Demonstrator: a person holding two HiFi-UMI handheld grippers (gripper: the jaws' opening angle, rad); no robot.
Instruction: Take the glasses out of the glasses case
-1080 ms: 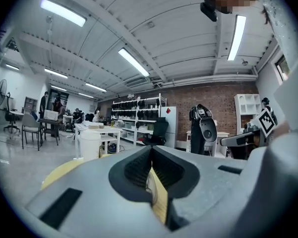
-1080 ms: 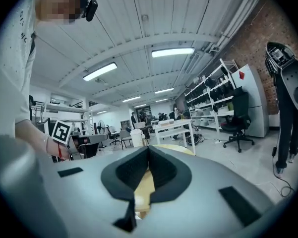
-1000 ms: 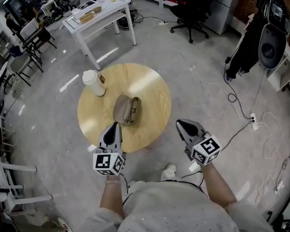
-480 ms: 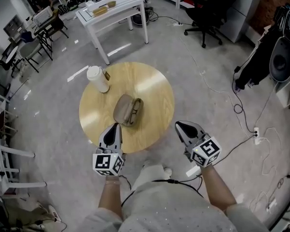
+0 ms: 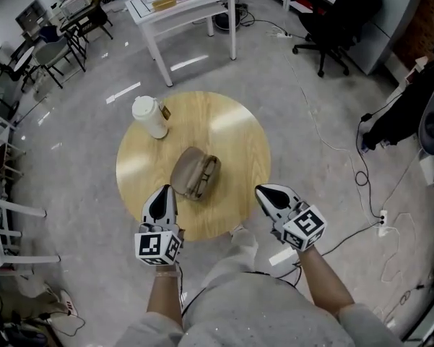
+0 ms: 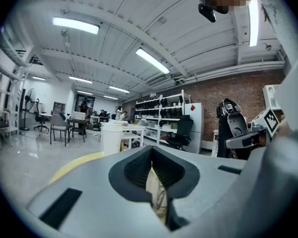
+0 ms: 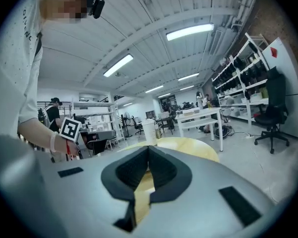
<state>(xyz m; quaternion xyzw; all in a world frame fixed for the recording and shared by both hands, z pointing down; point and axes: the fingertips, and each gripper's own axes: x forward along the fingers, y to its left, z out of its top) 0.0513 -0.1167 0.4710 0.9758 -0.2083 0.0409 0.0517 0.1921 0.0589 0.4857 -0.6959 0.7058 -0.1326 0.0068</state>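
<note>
Light grey speckled T-shirt (image 5: 254, 311). Left gripper (image 5: 164, 191) and right gripper (image 5: 263, 192): grey shells, black ribbed jaws, white cubes (image 5: 157, 246) (image 5: 304, 228) with black square markers.

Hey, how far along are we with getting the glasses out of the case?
Nothing looks done yet: the glasses case lies closed on the round table, and no glasses are in sight. Nothing is in hand either. The left gripper and right gripper hover by the table's near edge, jaws together and empty, apart from the case. Left to do: reach the case, open it and lift the glasses out.
</note>
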